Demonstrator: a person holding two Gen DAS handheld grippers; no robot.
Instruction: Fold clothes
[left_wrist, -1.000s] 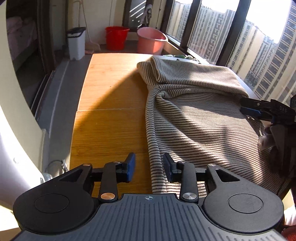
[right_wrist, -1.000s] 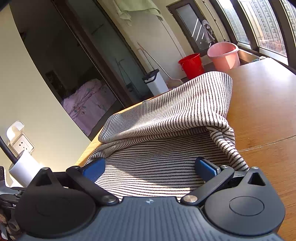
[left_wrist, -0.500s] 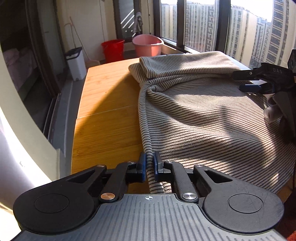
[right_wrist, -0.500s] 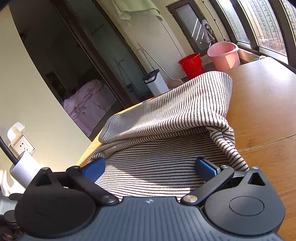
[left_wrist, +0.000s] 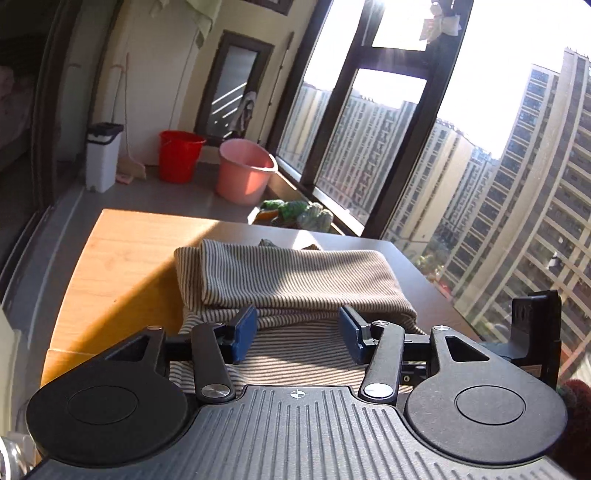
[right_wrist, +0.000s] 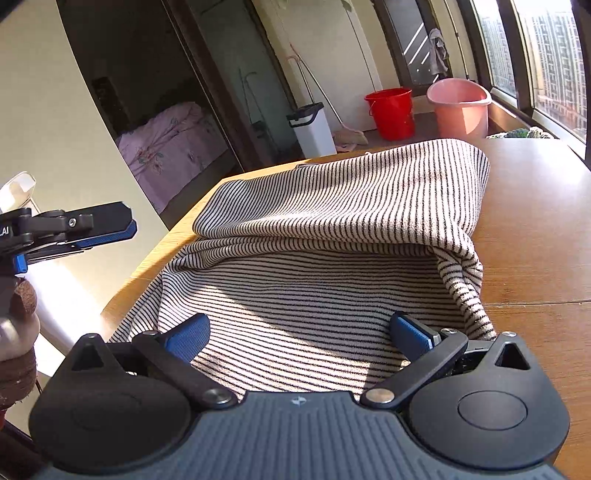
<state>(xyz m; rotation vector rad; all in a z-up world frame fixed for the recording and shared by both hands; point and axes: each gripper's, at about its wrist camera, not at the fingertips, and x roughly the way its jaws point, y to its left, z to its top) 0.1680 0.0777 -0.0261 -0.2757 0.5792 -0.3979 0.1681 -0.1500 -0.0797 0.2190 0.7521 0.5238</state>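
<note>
Both my left gripper (left_wrist: 297, 341) and right gripper (right_wrist: 299, 338) hang spread, empty, over the half-folded striped knit garment (right_wrist: 332, 229); I'd pinch matching near corners evenly.

Your left tongs (left_wrist: 297, 338) gape wide and hold nothing; your right tongs (right_wrist: 299, 338) also stand spread wide, gripping nothing, low over the counter (right_wrist: 535, 229).

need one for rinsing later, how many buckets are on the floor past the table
2: a red bucket stands on the floor beyond the wooden table, beside the white bin; a pink bucket stands right of it, nearer the window. More could be hidden below the table.
</note>
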